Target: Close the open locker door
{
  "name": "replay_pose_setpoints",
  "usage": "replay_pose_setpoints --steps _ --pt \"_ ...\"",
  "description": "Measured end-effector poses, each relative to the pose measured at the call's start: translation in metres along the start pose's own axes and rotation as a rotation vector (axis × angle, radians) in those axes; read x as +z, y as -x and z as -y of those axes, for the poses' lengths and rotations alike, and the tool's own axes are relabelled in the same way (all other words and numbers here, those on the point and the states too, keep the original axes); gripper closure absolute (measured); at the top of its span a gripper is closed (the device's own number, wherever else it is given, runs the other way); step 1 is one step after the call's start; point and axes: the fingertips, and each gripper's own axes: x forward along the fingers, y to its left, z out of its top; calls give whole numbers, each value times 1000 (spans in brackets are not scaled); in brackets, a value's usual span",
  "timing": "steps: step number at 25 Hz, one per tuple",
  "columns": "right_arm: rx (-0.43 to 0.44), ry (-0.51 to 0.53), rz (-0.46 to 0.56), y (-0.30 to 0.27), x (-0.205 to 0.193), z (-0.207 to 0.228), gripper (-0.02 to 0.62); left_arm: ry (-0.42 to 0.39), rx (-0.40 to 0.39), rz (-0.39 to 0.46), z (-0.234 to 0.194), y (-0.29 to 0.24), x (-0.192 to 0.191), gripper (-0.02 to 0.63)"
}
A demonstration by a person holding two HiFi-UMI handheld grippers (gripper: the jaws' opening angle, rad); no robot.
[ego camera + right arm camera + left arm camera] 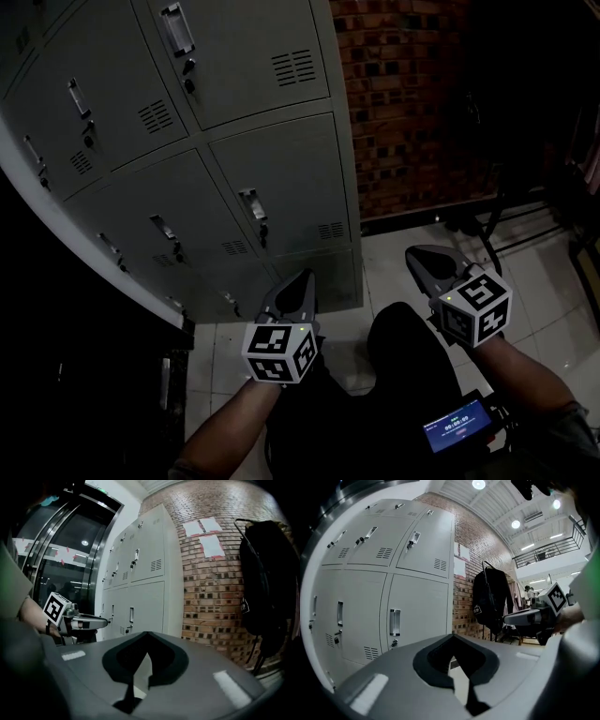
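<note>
1 locker bank [220, 70], grey, 3 columns across in head view and at least 3 rows. Every locker door [291, 192] in view sits flush w/ its frame, so I can't pick out an open one from any view. Each door has 1 upright handle [251, 204] and 1 vent patch [330, 230]. The bank's right edge butts the brick wall [412, 103]. On the bricks: 3 paper sheets [212, 545]. Beside them, 1 black bag [262, 578] hangs on a rack.

2 grippers, each w/ 1 marker cube.
- Left gripper [302, 275]: low, in front of the bank's bottom row, nose toward the doors but clear of them. Jaws together, tips meeting, nothing between.
- Right gripper [418, 253]: over the floor tiles [548, 281] near the foot of the brick wall. Jaws closed tight, empty.

Each gripper also shows in the other's view, held level and touching nothing.

Hard to see:
- Bottom-row doors are partly behind the left gripper.
- Left of the bank goes black in head view.
- Top row is cut by the frame edge.
- 1 small screen [457, 424] by the person's right forearm glows blue; text too small to read.
</note>
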Motion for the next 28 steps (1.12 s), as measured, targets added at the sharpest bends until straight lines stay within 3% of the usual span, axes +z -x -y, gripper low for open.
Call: replay_pose_setpoints --steps 3,15,28 --pt "-4 -2 -3 24 -8 14 589 1 -10 4 22 -7 3 606" --pt "-11 -16 -23 78 -32 0 588 -16 -71 31 68 5 13 606" --pt "6 -26 -13 62 -38 -1 589 -7 -48 30 52 6 2 606"
